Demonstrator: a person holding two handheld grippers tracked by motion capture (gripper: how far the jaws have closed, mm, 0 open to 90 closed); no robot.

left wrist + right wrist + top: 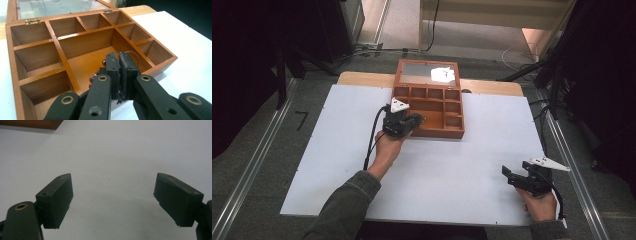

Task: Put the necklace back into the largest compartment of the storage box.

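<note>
Left gripper view shows the left gripper (122,62) clamped on a beaded bracelet (96,76) hanging over the wooden box's (37,62) large middle compartment; the right gripper (112,200) rests agape, well apart.

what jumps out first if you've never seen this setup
The open wooden box with its many compartments, standing at the far middle of the white table. The left gripper hangs over the box's big central compartment, shut on a string of dark red beads. The right gripper rests open near the table's right front corner.
</note>
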